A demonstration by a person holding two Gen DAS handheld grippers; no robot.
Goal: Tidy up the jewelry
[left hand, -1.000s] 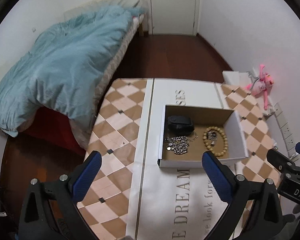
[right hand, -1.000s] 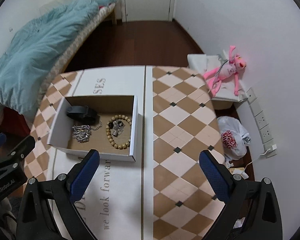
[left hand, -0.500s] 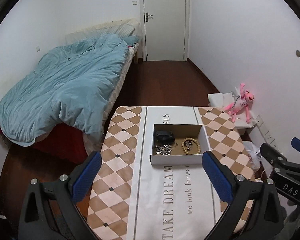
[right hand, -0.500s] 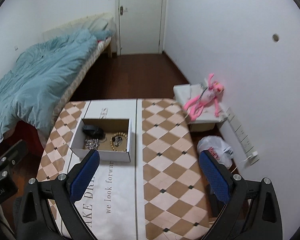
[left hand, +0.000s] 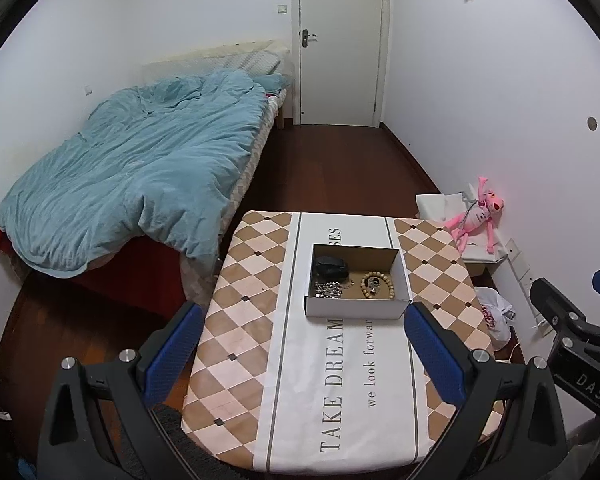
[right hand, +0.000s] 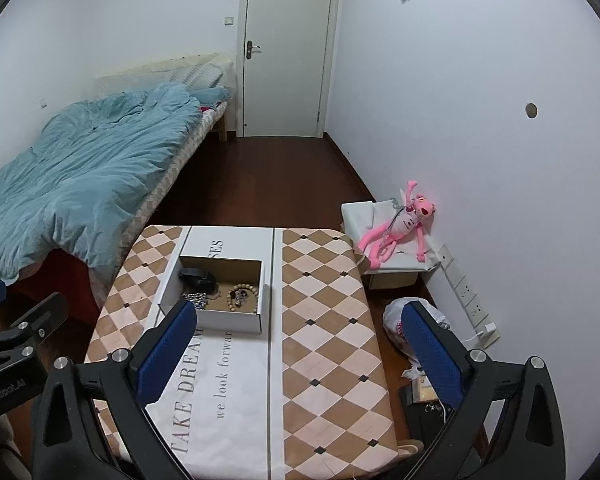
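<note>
An open cardboard box (left hand: 357,307) (right hand: 210,315) stands on the checkered table (left hand: 252,320) (right hand: 320,320). Inside it lie a black watch (left hand: 331,267) (right hand: 198,278), a silver chain (left hand: 329,290) (right hand: 196,300) and a wooden bead bracelet (left hand: 378,285) (right hand: 242,298) around a small metal piece. My left gripper (left hand: 300,350) hangs open well back from and above the box, nothing between its blue pads. My right gripper (right hand: 296,350) is open too, over the table's near half, to the right of the box.
A bed with a blue duvet (left hand: 140,176) stands left of the table. A pink plush toy (right hand: 400,224) lies on a white box by the right wall, with a plastic bag (right hand: 404,320) and wall sockets (right hand: 464,292) below. A closed door (left hand: 340,44) is at the back.
Both grippers have pulled up and back from the box, which now looks smaller and farther away. More of the room and the door has come into view. The jewelry has not moved.
</note>
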